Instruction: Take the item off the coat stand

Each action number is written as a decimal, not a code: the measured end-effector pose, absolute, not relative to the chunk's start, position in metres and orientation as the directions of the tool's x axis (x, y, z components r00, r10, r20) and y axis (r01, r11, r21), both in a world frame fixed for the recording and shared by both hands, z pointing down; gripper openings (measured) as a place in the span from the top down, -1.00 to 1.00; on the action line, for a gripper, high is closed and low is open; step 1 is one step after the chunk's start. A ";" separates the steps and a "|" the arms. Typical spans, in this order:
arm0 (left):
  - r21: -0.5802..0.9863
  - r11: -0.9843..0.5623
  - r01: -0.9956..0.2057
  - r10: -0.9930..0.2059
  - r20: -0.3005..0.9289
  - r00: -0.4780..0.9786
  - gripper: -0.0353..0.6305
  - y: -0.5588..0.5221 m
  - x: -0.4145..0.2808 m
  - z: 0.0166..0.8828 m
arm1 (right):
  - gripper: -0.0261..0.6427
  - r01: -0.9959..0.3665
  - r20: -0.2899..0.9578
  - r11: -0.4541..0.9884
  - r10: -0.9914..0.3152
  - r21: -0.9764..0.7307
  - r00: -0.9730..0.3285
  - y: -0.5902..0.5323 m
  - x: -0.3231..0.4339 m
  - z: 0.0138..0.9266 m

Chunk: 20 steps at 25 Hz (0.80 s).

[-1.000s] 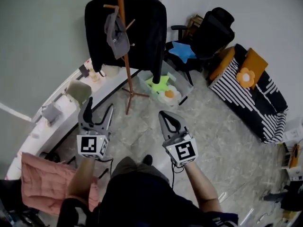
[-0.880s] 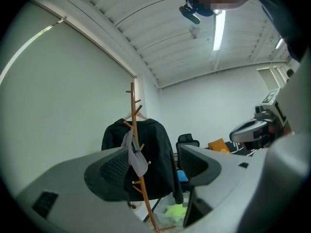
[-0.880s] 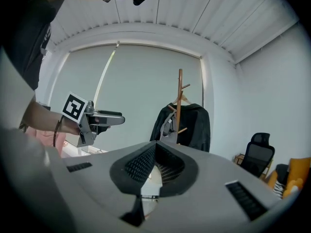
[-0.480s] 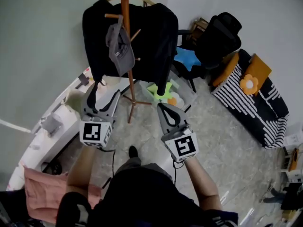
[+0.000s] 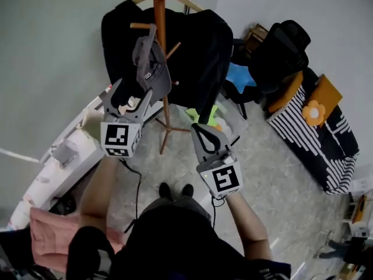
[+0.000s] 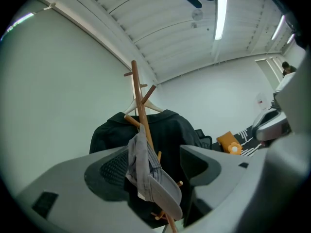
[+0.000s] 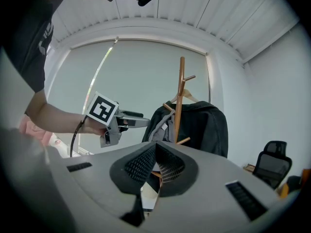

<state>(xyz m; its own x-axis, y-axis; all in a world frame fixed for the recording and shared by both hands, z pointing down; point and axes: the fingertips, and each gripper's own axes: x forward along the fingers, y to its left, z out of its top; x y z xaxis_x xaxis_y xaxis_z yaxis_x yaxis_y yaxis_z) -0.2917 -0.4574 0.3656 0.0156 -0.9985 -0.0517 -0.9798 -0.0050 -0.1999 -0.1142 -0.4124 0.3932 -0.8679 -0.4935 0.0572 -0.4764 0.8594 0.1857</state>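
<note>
**Open gripper lined up on the cap: lift before you pull**

The left gripper (image 5: 133, 95) is up at the stand with its jaws wide apart and nothing in them. Looking along it, the grey cap (image 5: 150, 66) hangs right in the gap between the two, though I'd say it is short of contact. The right gripper (image 5: 202, 134) hangs lower and nearer the person, jaws pressed together on nothing.

The cap hangs from a short wooden peg (image 5: 139, 25) on the coat stand (image 5: 160, 10), crown folded flat beside the pole and brim pointing down. Behind it a black jacket (image 5: 198, 45) on a hanger drapes the far side of the same stand.

From where I stand, the good way is to push in a little more, so the jaws close on the doubled fabric of the crown. The stiff brim tip looks likely to slip. Then go up first to clear the peg, and only then draw away. A straight tug could snag and rock the stand, which looks light on its splayed legs (image 5: 165, 130). Watch that the jaw nearer the pole doesn't pinch the jacket as well.
</note>
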 end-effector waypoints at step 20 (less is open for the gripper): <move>-0.298 0.080 -0.951 -0.989 0.098 -0.114 -0.08 -0.573 -0.335 0.396 | 0.87 -0.422 0.094 0.891 -0.441 0.171 -0.893 -0.469 -0.118 0.397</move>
